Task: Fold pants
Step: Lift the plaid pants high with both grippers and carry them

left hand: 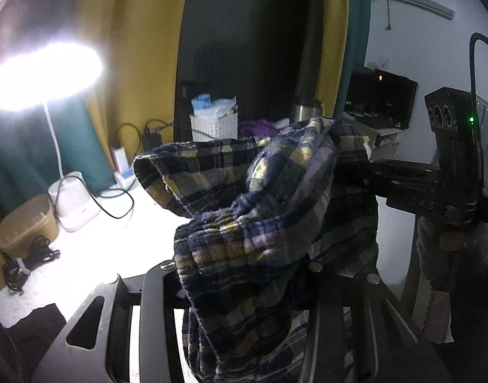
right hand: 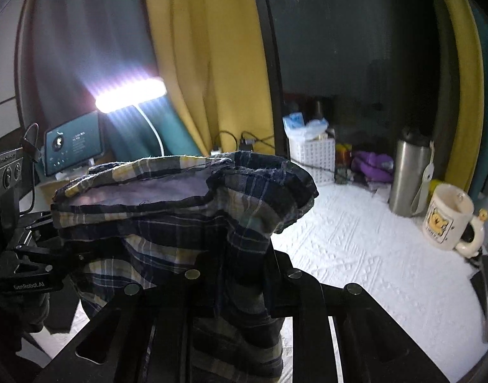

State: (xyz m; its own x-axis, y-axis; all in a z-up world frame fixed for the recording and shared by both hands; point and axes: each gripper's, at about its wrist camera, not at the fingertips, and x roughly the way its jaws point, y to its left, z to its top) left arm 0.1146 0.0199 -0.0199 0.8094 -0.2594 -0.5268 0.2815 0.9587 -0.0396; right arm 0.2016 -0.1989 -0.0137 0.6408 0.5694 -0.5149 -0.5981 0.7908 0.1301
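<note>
The pants [left hand: 244, 198] are dark blue and yellow plaid and hang lifted in the air above a white table [right hand: 355, 249]. My left gripper [left hand: 240, 274] is shut on their bunched waistband; the cloth hides the fingertips. My right gripper [right hand: 231, 271] is shut on the pants [right hand: 180, 217] too, with cloth draped over its jaws. In the left wrist view the right gripper [left hand: 365, 172] reaches in from the right, gripping the cloth's far edge. In the right wrist view the left gripper [right hand: 62, 242] grips from the left.
A lit desk lamp [left hand: 42, 76] glares at the left. A white basket [right hand: 312, 156], a steel flask [right hand: 409, 178], a printed mug [right hand: 448, 217] and purple cloth [right hand: 374, 166] stand on the table. Cables [left hand: 23, 265] and a beige box [left hand: 26, 223] lie at the left.
</note>
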